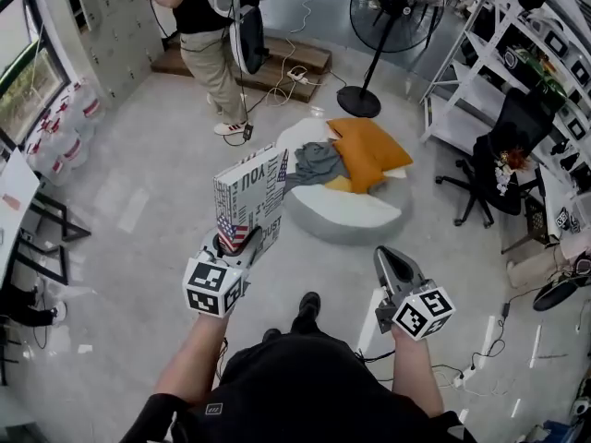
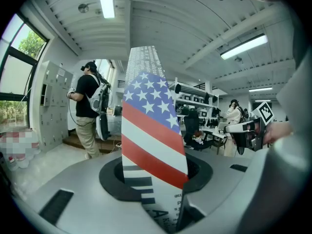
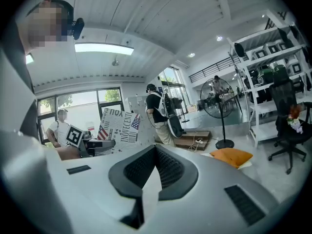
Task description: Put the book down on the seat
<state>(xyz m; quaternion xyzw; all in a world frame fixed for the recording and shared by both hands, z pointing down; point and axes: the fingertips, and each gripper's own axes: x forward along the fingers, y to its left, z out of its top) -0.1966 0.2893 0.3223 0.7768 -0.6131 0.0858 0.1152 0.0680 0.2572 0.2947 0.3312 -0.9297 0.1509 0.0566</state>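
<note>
The book (image 1: pixel 247 192), white with black lettering and a stars-and-stripes patch, stands upright in my left gripper (image 1: pixel 242 238), which is shut on its lower edge. In the left gripper view the book (image 2: pixel 151 130) rises straight up from between the jaws. It hangs in the air short of the seat (image 1: pixel 346 212), a round grey-white floor cushion ahead and to the right. An orange pillow (image 1: pixel 369 150) and a grey cloth (image 1: pixel 317 162) lie on that seat. My right gripper (image 1: pixel 388 258) is lower right, shut and holding nothing; its pads (image 3: pixel 168 167) meet at the tip.
A person (image 1: pixel 208 26) stands at the back by a wooden step (image 1: pixel 282 61). A standing fan (image 1: pixel 392 17) is behind the seat. Shelving (image 1: pixel 517 53) and a black office chair (image 1: pixel 503 169) are to the right. Cables trail on the floor at lower right (image 1: pixel 489 340).
</note>
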